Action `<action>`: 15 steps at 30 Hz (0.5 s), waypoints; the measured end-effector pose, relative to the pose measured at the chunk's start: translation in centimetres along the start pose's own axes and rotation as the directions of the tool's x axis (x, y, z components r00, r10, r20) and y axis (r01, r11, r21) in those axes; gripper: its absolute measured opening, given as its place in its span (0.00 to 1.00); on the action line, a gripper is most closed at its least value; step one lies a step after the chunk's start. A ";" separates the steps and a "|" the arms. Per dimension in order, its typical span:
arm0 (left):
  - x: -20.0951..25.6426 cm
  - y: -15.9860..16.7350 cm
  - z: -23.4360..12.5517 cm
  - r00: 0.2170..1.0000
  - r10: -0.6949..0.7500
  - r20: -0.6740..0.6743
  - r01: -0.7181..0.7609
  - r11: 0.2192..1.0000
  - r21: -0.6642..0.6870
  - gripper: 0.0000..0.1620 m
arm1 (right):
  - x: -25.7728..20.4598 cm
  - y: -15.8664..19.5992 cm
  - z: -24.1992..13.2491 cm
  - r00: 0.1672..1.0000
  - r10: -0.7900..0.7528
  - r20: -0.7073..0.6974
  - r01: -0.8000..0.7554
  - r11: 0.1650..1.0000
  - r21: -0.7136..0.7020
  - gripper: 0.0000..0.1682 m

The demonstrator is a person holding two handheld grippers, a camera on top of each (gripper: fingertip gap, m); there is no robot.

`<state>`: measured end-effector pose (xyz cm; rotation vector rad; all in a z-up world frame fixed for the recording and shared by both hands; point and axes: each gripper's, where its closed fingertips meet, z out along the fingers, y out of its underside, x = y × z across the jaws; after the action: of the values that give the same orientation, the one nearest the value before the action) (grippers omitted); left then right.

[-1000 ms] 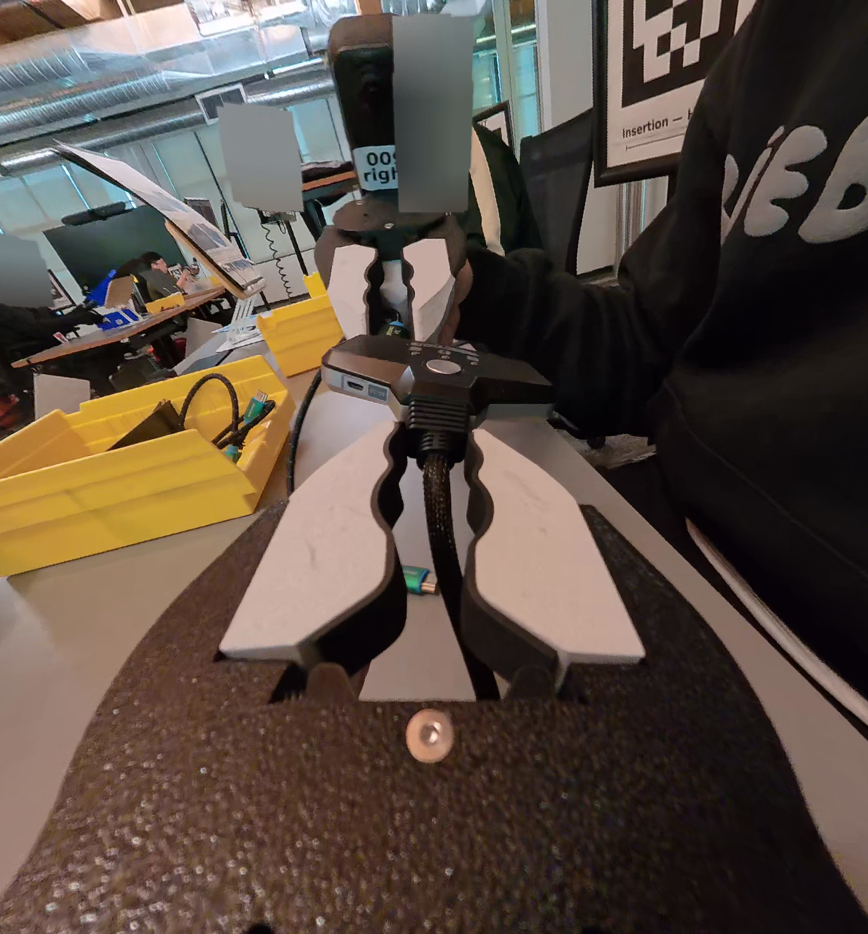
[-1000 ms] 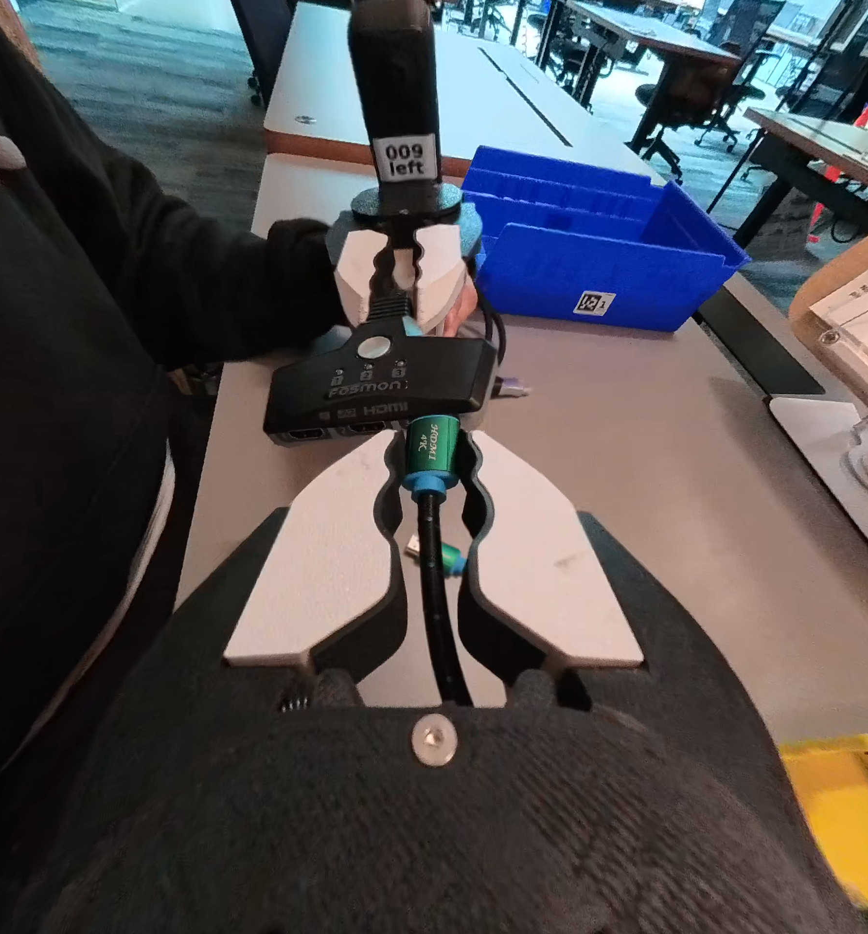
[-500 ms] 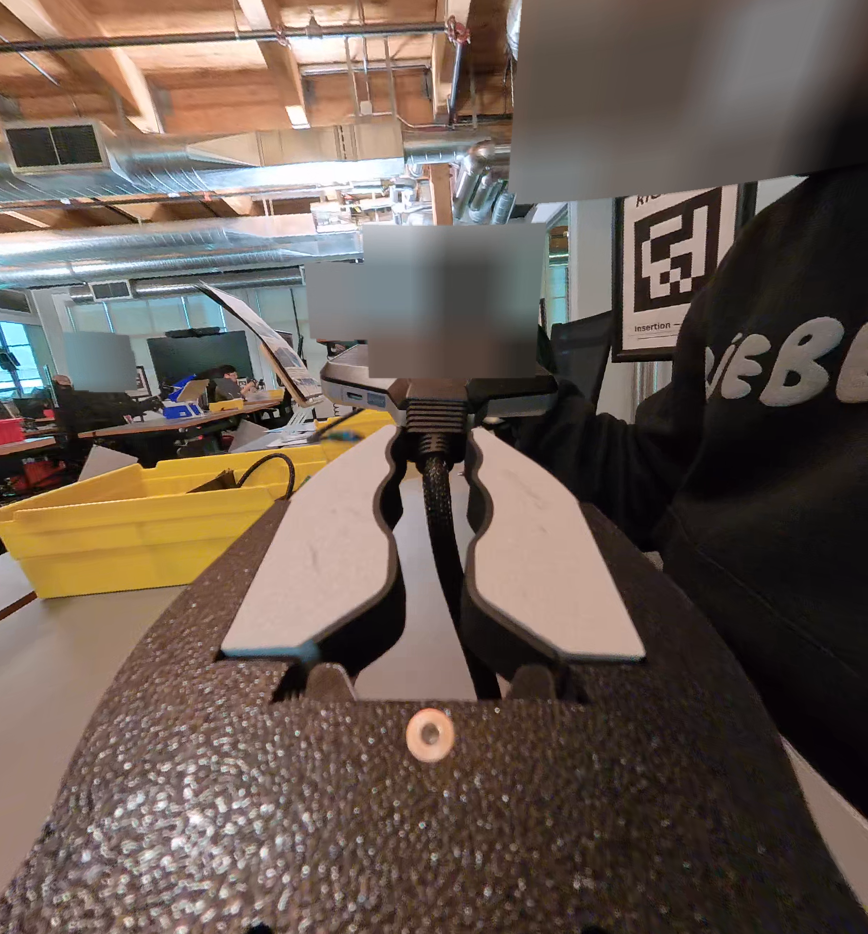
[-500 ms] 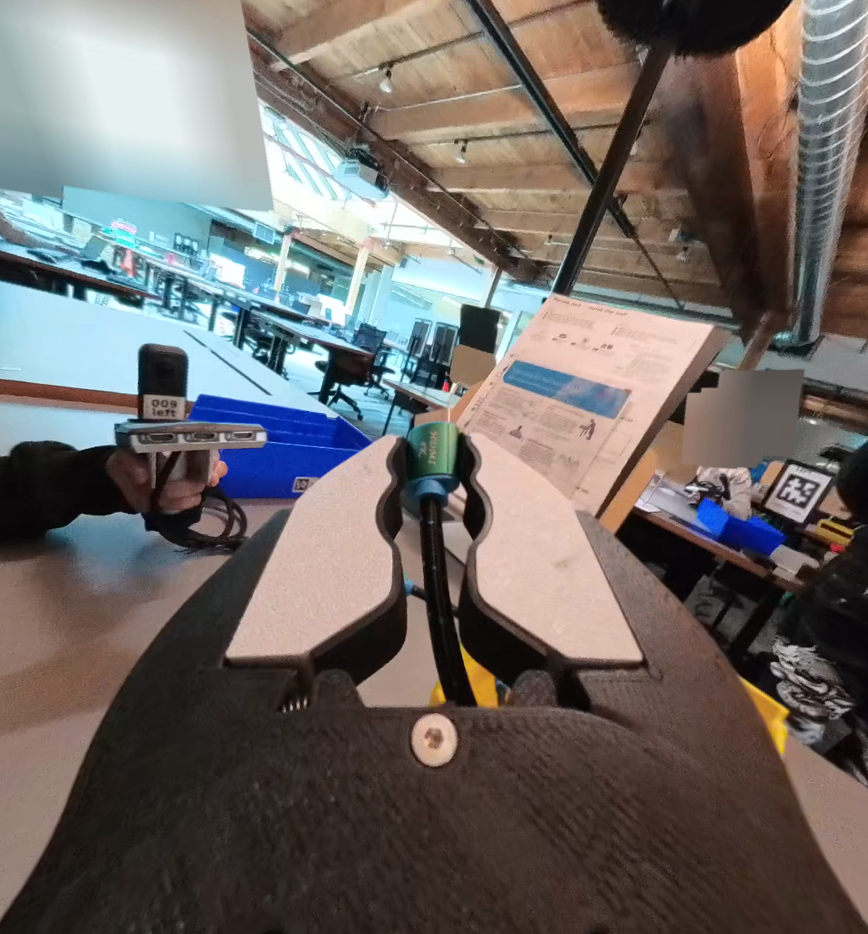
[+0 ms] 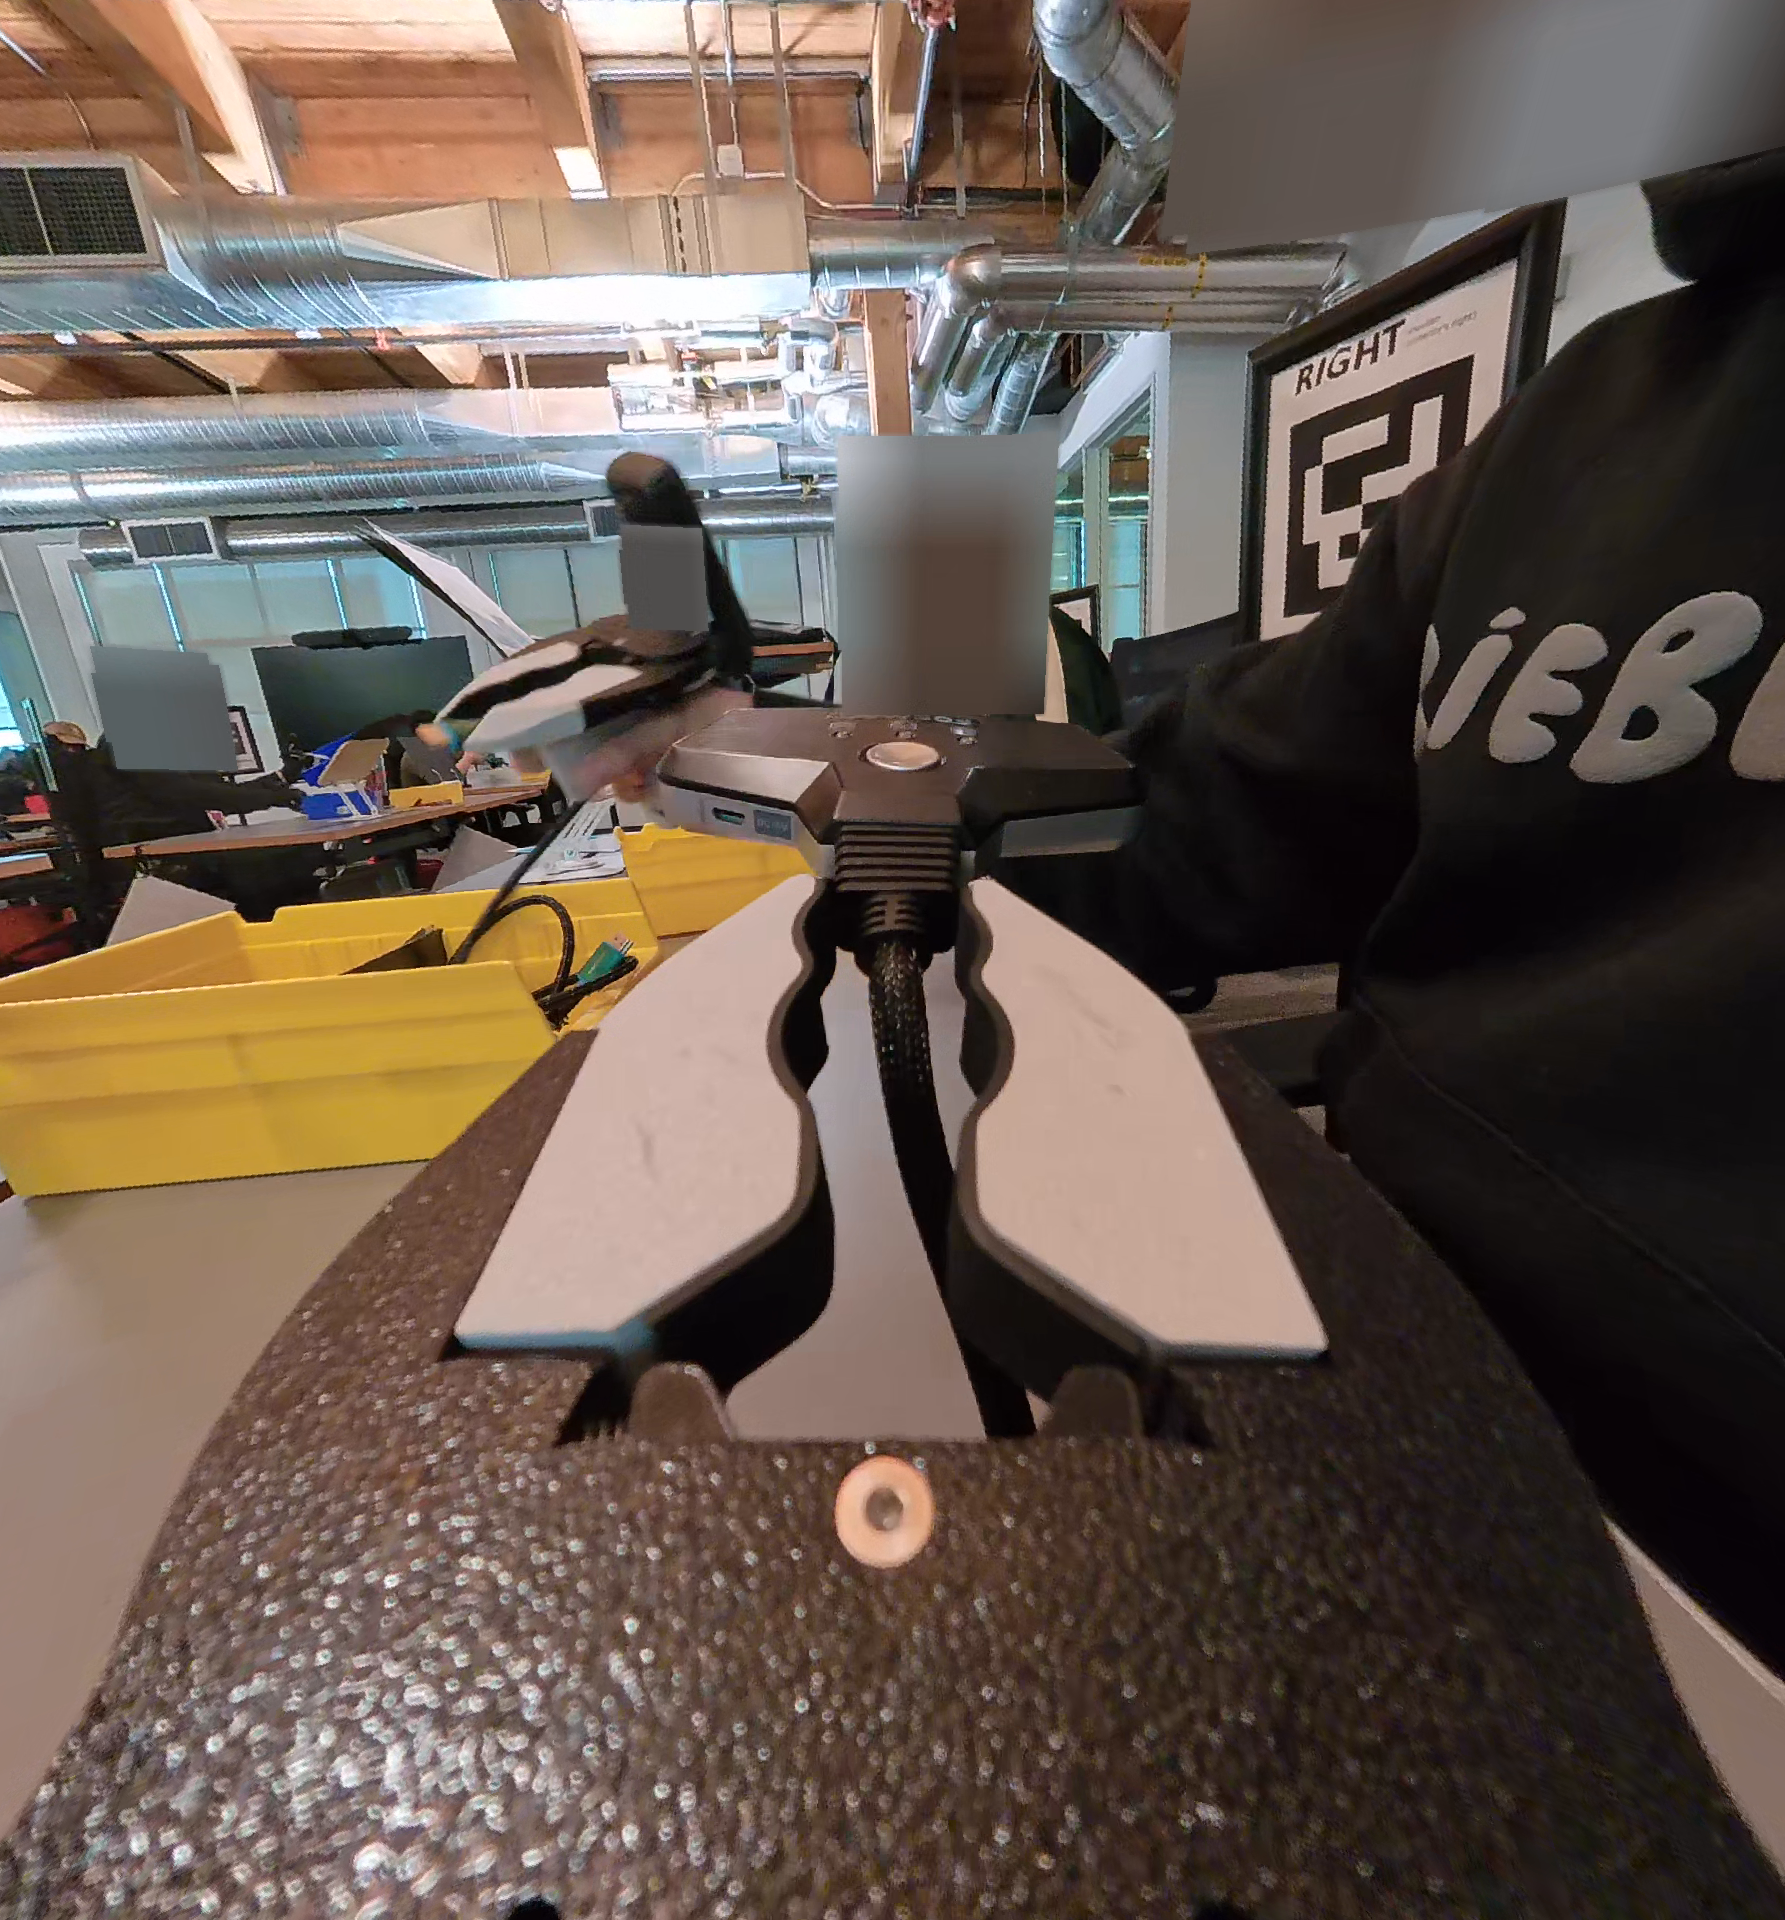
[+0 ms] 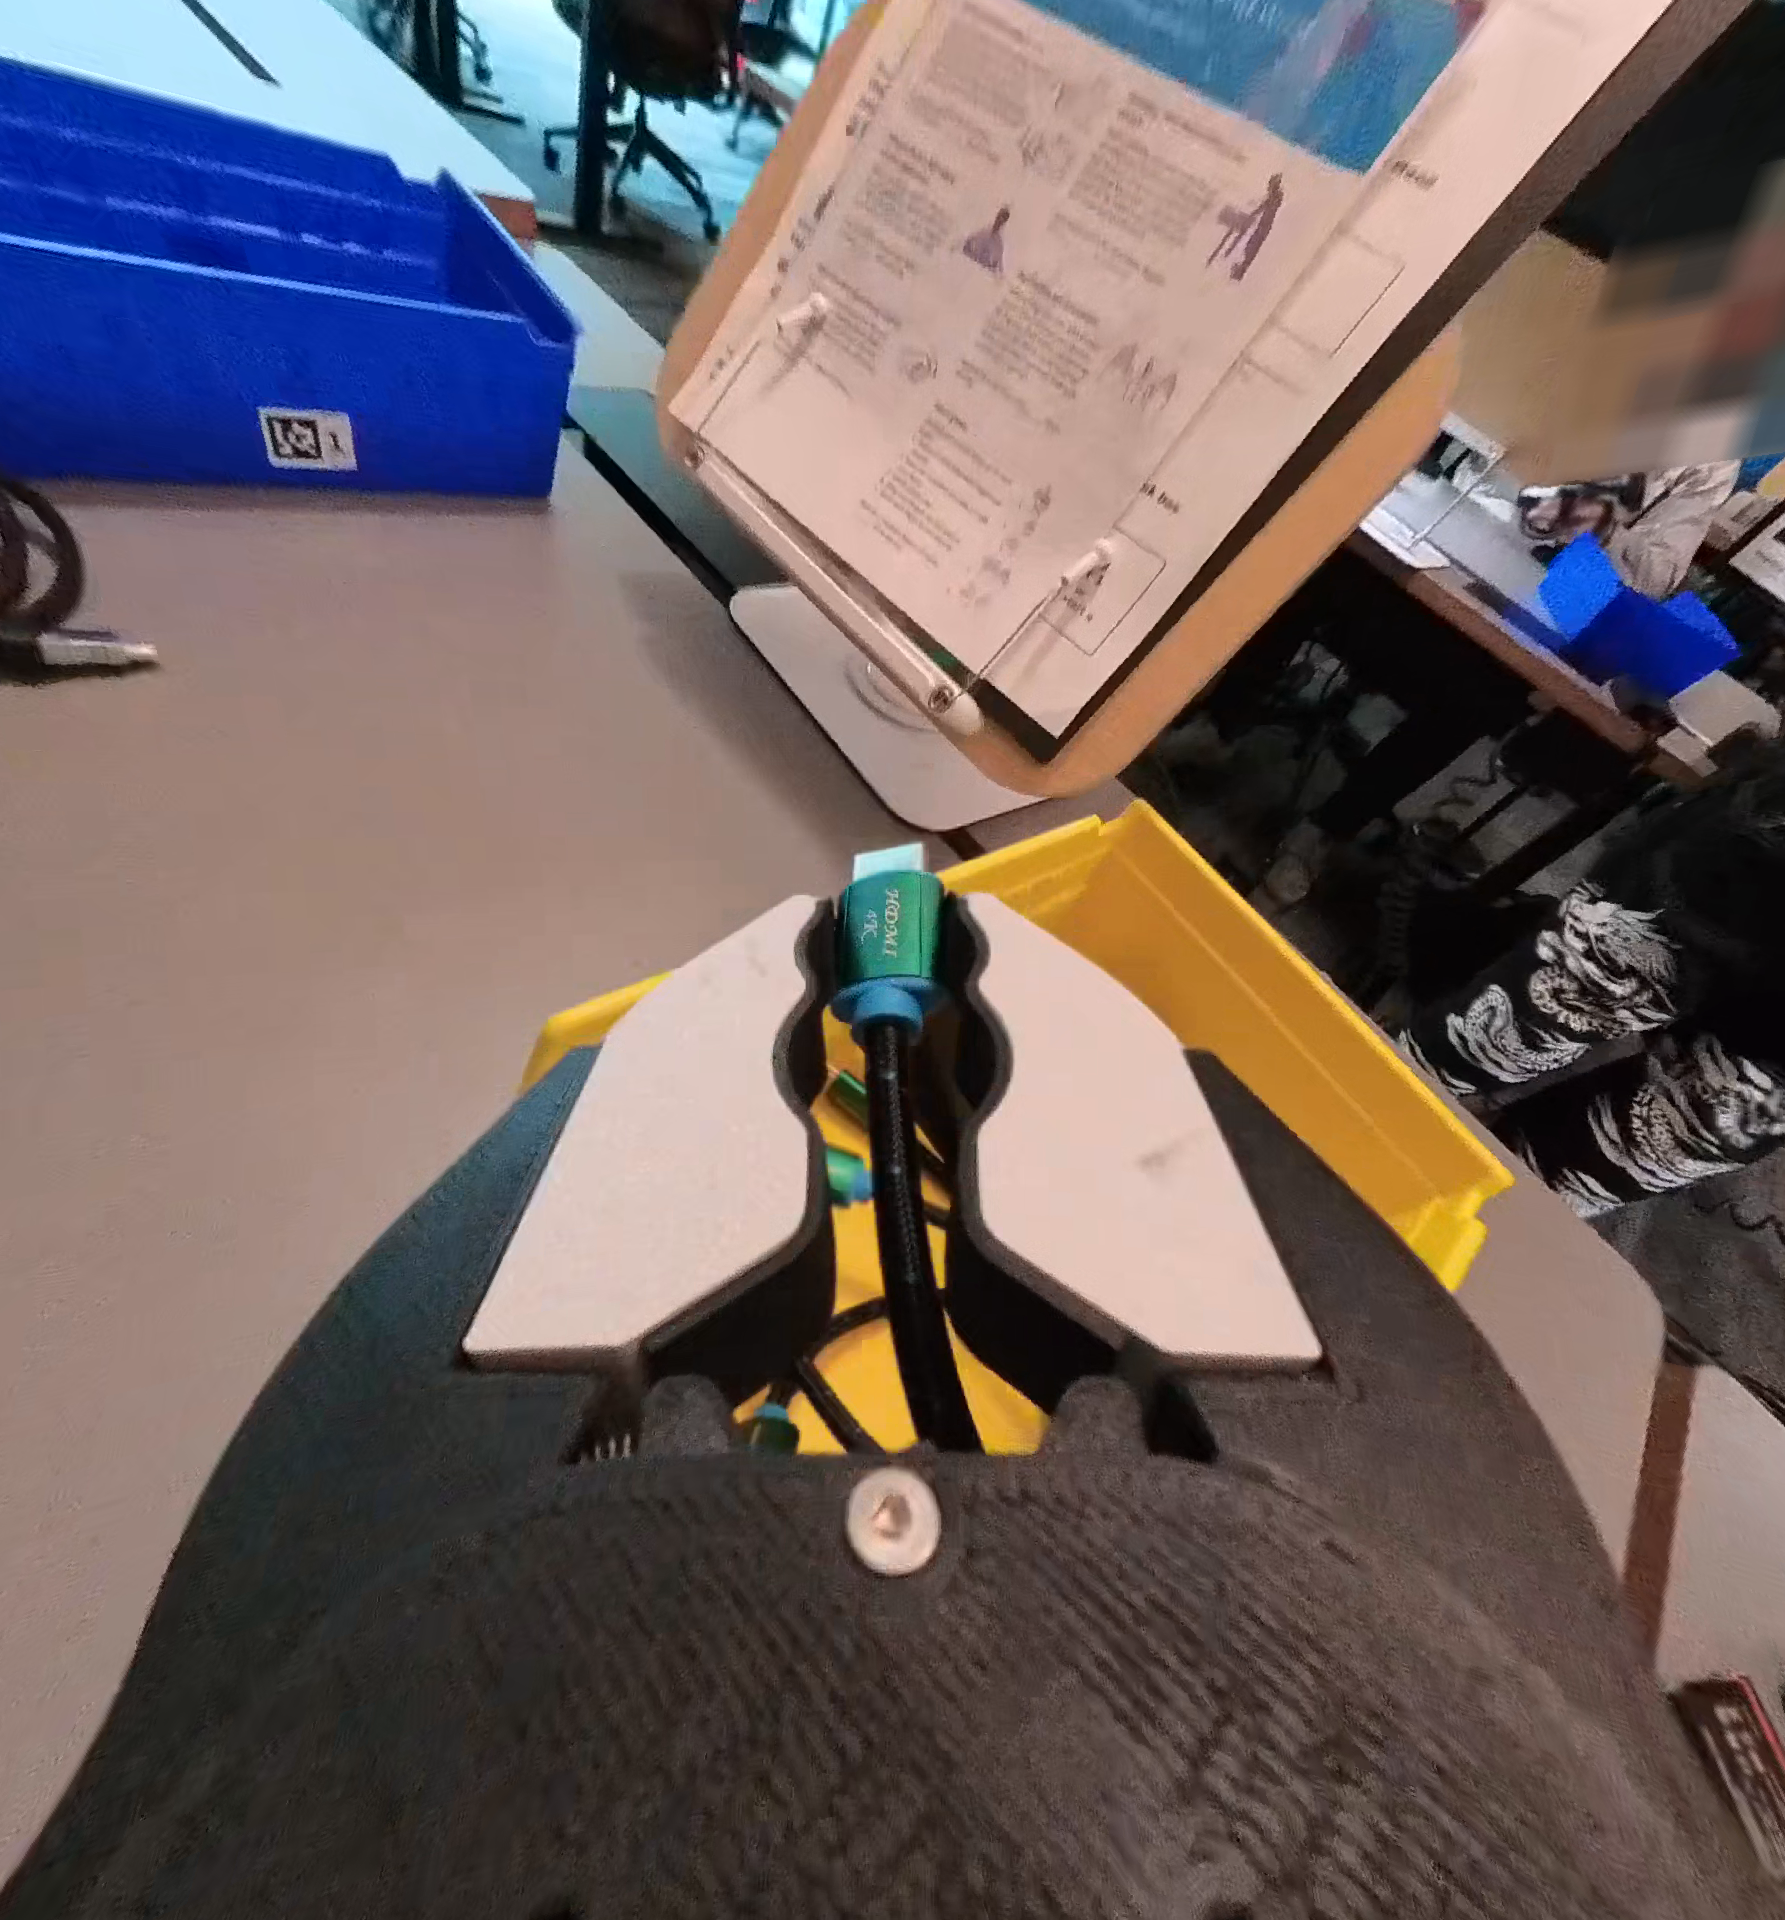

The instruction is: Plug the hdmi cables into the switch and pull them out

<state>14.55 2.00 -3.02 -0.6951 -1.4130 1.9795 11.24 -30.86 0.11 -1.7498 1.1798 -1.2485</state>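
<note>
My left gripper (image 5: 893,904) is shut on the ribbed black plug and braided cable (image 5: 903,1049) of the black HDMI switch (image 5: 898,769), and holds the switch up off the table. My right gripper (image 6: 893,914) is shut on a green HDMI plug (image 6: 888,930) with a black braided cable; the plug's metal tip is free and hovers over the yellow bin (image 6: 1231,997). In the left wrist view the right gripper (image 5: 483,717) shows blurred to the left of the switch, apart from it, above the yellow bin (image 5: 223,1049).
The yellow bin holds more cables with green plugs (image 5: 597,971). A blue bin (image 6: 244,332) stands at the far left of the table, with a loose dark cable (image 6: 46,644) near it. A tilted instruction board on a stand (image 6: 1023,364) rises behind the yellow bin. The person's black-sleeved torso (image 5: 1594,935) is on the right.
The green plug came out of the switch. My right gripper carried it away to the right and down over the yellow bin. My left gripper lifted the switch and keeps holding it.
</note>
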 end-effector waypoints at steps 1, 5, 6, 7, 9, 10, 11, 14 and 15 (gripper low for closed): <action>0.0 -0.1 0.0 1.000 0.002 -0.001 -0.002 1.000 0.002 0.13 | 0.4 0.3 0.9 1.000 -0.012 -0.018 0.012 1.000 -0.013 0.12; 0.1 -0.2 -0.1 1.000 0.000 -0.003 0.000 1.000 0.008 0.13 | 1.6 2.5 3.5 0.972 -0.185 -0.145 0.160 0.972 -0.171 0.12; 0.1 -0.2 -0.1 1.000 0.000 -0.005 0.000 1.000 0.010 0.13 | 1.0 4.1 4.3 0.972 -0.211 -0.104 0.178 0.949 -0.260 0.12; 0.1 -0.2 -0.1 1.000 -0.001 -0.007 0.001 1.000 0.012 0.13 | 0.1 5.9 5.1 0.976 -0.212 -0.052 0.182 0.921 -0.343 0.12; 0.2 -0.3 -0.1 1.000 -0.001 -0.008 0.001 1.000 0.018 0.13 | -2.2 9.3 5.9 0.986 -0.161 0.042 0.160 0.848 -0.505 0.14; 0.2 -0.4 -0.1 1.000 0.000 -0.008 0.000 1.000 0.021 0.13 | -2.7 10.5 6.0 0.987 -0.156 0.044 0.154 0.812 -0.563 0.14; 0.2 -0.4 -0.1 1.000 0.000 -0.007 0.000 1.000 0.023 0.13 | -3.0 11.4 6.1 0.986 -0.159 0.040 0.150 0.779 -0.608 0.15; 0.2 -0.6 -0.3 1.000 -0.001 -0.007 0.001 0.999 0.033 0.13 | -3.2 11.3 5.1 0.990 -0.138 0.004 0.104 0.728 -0.678 0.23; 0.2 -0.7 -0.3 1.000 -0.001 -0.005 0.001 0.999 0.037 0.13 | -3.5 10.5 4.7 0.996 -0.088 0.006 0.070 0.740 -0.669 0.27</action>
<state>14.75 2.51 -2.48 -0.6830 -1.3701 1.9964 12.29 -31.28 -11.83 -2.3175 1.7369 -0.9380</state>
